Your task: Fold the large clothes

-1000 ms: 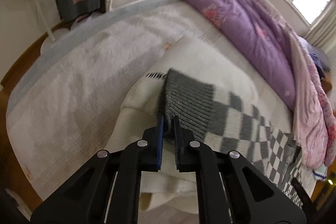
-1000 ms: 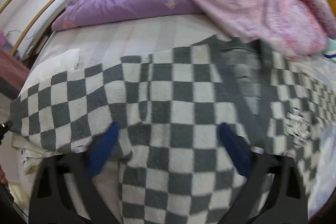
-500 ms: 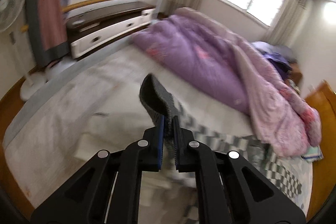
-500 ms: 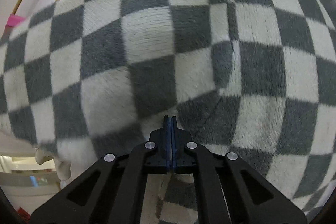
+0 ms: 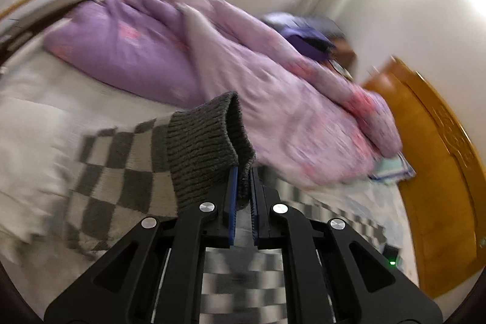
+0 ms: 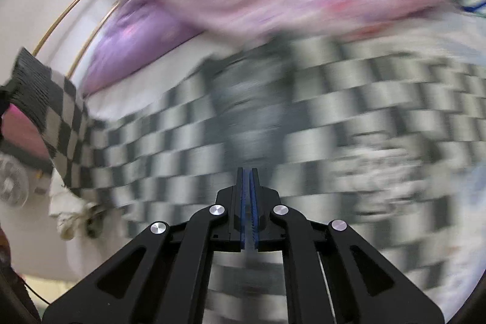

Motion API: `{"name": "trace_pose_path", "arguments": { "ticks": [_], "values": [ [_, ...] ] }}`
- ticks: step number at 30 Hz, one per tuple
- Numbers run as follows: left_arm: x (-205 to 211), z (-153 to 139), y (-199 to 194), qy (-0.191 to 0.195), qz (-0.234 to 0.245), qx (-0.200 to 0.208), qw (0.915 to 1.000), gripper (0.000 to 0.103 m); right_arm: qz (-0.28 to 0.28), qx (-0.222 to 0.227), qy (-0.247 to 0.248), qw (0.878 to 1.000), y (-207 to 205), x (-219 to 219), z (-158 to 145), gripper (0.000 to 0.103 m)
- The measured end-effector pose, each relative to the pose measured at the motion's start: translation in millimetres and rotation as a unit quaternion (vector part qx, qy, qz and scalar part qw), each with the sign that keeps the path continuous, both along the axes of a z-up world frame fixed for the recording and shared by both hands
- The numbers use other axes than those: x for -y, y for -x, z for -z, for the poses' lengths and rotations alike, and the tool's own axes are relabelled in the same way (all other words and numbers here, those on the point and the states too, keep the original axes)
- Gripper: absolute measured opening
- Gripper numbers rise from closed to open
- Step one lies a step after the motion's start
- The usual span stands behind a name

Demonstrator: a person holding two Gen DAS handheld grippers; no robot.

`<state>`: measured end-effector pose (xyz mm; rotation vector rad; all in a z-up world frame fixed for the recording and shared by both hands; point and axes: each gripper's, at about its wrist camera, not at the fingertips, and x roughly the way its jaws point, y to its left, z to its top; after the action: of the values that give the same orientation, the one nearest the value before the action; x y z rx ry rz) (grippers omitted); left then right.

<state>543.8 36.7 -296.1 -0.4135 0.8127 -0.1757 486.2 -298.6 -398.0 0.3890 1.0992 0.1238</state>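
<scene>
Grey ribbed cuff (image 5: 209,148): we are holding it in the left gripper (image 5: 242,193); the fingers are nearly closed, with only the thickness of the knit between the blue pads (image 5: 232,196), and the cuff is standing up above them.

Checked sweater (image 6: 319,117): it is lying spread on the bed (image 5: 100,102), near to us, with its far edge just beside the pink quilt (image 5: 303,111); its left end is lifted into the air by the left gripper.

Right gripper (image 6: 249,190): the fingers are pressed fully together over the middle of the sweater; we are judging that a thin pinch of cloth is between them, but the picture is too blurred to be sure.

Step in hand: we are judging that we are carrying the sleeve end over the body of the sweater, toward the right, to make a fold.

How to do it well: we are keeping the left grip firm, because ribbed knit is stretching easily and can slip out; we are moving both grippers at the same height, so the fold line is staying straight.

Care: we are keeping the lifted part low and clear of the quilt, so that it is not dragging it.

Purple pillow (image 5: 121,50): it is lying far left on the bed, well apart from the sweater.
</scene>
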Motion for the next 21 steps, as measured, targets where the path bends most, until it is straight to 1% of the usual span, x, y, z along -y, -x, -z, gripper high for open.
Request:
{"name": "trace_pose_path", "arguments": {
  "ticks": [1,3,4,5,7,8,10,13,15,16,17,19,20,21],
  "values": [
    [31,10,-9,0.003,0.015,-0.013,0.9998,0.008,0.019,0.000,0.010,1.000,6,26,-1,0.005],
    [73,27,-22,0.007,0.033,-0.027,0.9991,0.008,0.064,0.000,0.020,0.998,25,80,-4,0.005],
    [105,40,-32,0.004,0.045,-0.039,0.9982,0.008,0.088,0.001,0.025,0.996,32,112,-6,0.005],
    [122,51,-36,0.000,0.054,-0.050,0.9973,0.008,0.104,0.002,0.028,0.994,43,128,-5,0.005],
    [169,81,-49,-0.014,0.078,-0.076,0.9940,0.007,0.135,0.006,0.035,0.990,59,167,-8,0.005],
    [184,92,-50,-0.021,0.086,-0.086,0.9923,0.007,0.149,0.005,0.038,0.988,63,187,-5,0.005],
    [220,120,-55,-0.052,0.108,-0.104,0.9873,0.007,0.178,0.003,0.035,0.983,71,224,3,0.006],
    [252,154,-57,-0.076,0.122,-0.130,0.9811,0.007,0.217,-0.008,0.030,0.976,83,269,23,0.018],
    [255,169,-53,-0.076,0.134,-0.146,0.9772,0.008,0.239,-0.015,0.024,0.971,88,290,33,0.030],
    [259,179,-56,-0.056,0.145,-0.168,0.9733,0.008,0.256,-0.018,0.022,0.966,90,303,41,0.045],
    [258,183,-56,-0.047,0.145,-0.177,0.9724,0.009,0.269,-0.016,0.017,0.963,92,311,46,0.057],
    [254,180,-51,-0.019,0.153,-0.175,0.9725,0.029,0.295,-0.013,-0.007,0.955,96,327,56,0.059],
    [250,174,-47,0.002,0.157,-0.159,0.9746,0.068,0.309,-0.017,-0.017,0.951,95,338,64,0.059],
    [239,166,-43,0.018,0.144,-0.134,0.9803,0.082,0.315,-0.016,-0.024,0.949,94,344,67,0.060]
  ]
}}
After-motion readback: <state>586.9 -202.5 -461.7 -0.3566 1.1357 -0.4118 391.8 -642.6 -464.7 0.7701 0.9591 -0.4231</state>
